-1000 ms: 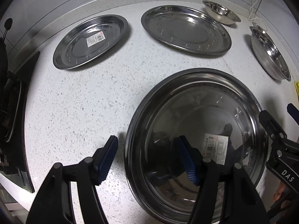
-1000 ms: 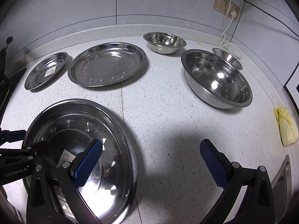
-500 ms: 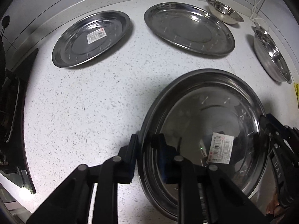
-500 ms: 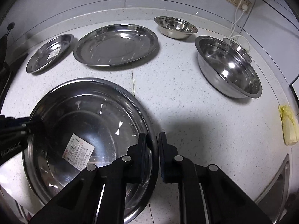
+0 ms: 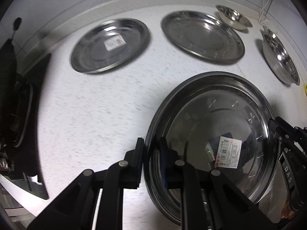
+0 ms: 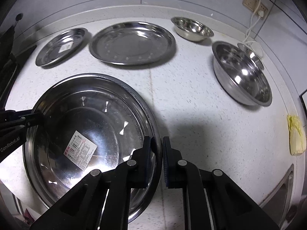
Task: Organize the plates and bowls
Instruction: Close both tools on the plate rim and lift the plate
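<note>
Both pairs of jaws are pinched narrow on the rim of the same large steel plate (image 6: 92,134). In the left wrist view, the left gripper (image 5: 150,161) clamps the plate's left edge at lower centre, one finger outside the rim and one inside. In the right wrist view, the right gripper (image 6: 157,159) grips the plate's right edge at lower centre in the same way. That plate fills the lower left of the right wrist frame, with a barcode sticker (image 6: 80,149) on its floor.

On the white speckled counter (image 6: 191,105), along the top of the right wrist frame, lie a small plate with a label (image 6: 61,46) at upper left, a wide plate (image 6: 132,42) at upper centre, and a small bowl (image 6: 191,28) to its right. A large bowl (image 6: 243,72) sits at middle right, with another small bowl (image 6: 249,54) partly hidden behind it. A yellow cloth (image 6: 296,136) rests at the right edge. A white cable (image 6: 251,28) runs up to a wall socket (image 6: 255,4) at upper right.
</note>
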The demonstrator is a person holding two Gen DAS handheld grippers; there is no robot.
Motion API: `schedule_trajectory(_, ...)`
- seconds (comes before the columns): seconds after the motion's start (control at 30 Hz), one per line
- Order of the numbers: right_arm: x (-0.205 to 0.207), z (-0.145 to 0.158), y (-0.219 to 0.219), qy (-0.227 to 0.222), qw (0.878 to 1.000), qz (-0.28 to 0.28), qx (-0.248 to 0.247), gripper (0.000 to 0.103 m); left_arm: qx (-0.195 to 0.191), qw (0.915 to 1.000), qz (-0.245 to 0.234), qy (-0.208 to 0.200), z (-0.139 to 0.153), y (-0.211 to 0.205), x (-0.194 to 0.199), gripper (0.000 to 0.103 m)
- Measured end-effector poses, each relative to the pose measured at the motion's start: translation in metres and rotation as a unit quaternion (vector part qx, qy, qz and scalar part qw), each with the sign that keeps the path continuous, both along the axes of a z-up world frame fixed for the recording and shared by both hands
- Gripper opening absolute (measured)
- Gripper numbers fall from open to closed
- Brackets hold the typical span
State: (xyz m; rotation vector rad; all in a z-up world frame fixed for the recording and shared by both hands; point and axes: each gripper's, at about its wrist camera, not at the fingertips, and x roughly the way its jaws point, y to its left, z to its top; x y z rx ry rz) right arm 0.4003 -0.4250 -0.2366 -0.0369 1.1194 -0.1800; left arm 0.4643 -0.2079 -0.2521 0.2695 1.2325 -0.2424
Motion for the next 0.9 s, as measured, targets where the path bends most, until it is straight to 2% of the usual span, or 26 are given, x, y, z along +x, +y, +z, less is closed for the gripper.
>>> schedule_trajectory(0.2, 0.016, 0.017, 0.037, -0.016, 0.999, 0.033, 0.005, 0.010, 0.011, 0.9989, 0.035, -0.028, 0.027, 0.044, 0.007, 0.015)
schedule_trajectory(0.3, 0.024, 0.019, 0.065, -0.016, 0.998, 0.057, 0.011, 0.010, 0.027, 0.9976, 0.052, -0.038, 0.029, 0.071, 0.009, 0.015)
schedule_trajectory(0.4, 0.033, 0.014, 0.091, -0.010, 0.997, 0.076, 0.018, 0.010, 0.033, 0.9964, 0.071, -0.032, 0.024, 0.099, 0.011, 0.015)
schedule_trajectory(0.57, 0.045, -0.005, 0.131, 0.010, 0.994, 0.104, 0.023, 0.010, 0.044, 0.9947, 0.093, -0.009, 0.000, 0.134, 0.018, 0.015)
schedule_trajectory(0.73, 0.050, -0.015, 0.157, 0.018, 0.993, 0.117, 0.006, 0.010, 0.040, 0.9949, 0.092, 0.008, -0.015, 0.151, 0.021, 0.014)
schedule_trajectory(0.9, 0.056, -0.015, 0.162, 0.017, 0.995, 0.099, 0.002, 0.010, 0.018, 0.9958, 0.089, 0.007, -0.014, 0.158, 0.027, 0.014)
